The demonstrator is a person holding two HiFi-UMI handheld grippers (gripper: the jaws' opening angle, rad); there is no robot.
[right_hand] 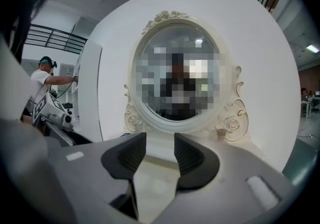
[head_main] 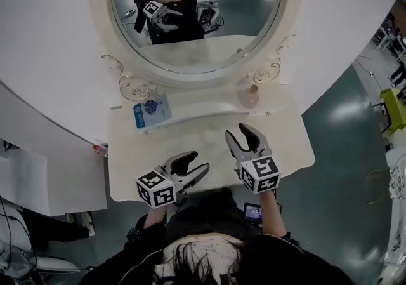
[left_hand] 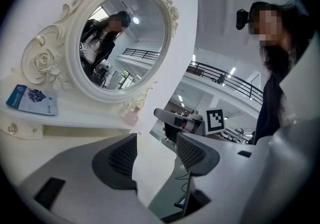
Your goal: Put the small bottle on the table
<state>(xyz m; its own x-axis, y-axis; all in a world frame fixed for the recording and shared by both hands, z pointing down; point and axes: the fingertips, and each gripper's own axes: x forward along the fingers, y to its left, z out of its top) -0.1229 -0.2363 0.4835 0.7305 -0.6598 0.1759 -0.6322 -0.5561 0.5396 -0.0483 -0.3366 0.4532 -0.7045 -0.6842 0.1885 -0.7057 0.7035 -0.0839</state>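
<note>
Under the mirror's right scroll: small bottle (head_main: pixel 252 95), upright on the raised shelf (head_main: pixel 196 107), close against the mirror frame (head_main: pixel 101 4); well apart from both grippers
Bottle, handling: likely light and rigid, glass or hard plastic; the smooth rounded sides could slip or tip; best pinched low across the round body, one jaw either side, clear of the scrollwork behind
Bottle, looks: pale pink bulb with a narrower beige neck and cap; too small for finer detail
Right gripper (right_hand: pixel 160 154): jaws a narrow gap apart, nothing between them; over the table (head_main: pixel 146 160), the nearer of the two to the bottle
Left gripper (left_hand: pixel 155 155): jaws moderately apart, empty; low over the table's front edge
Blue packet (head_main: pixel 152 113): flat on the shelf's left end, out of the way
</note>
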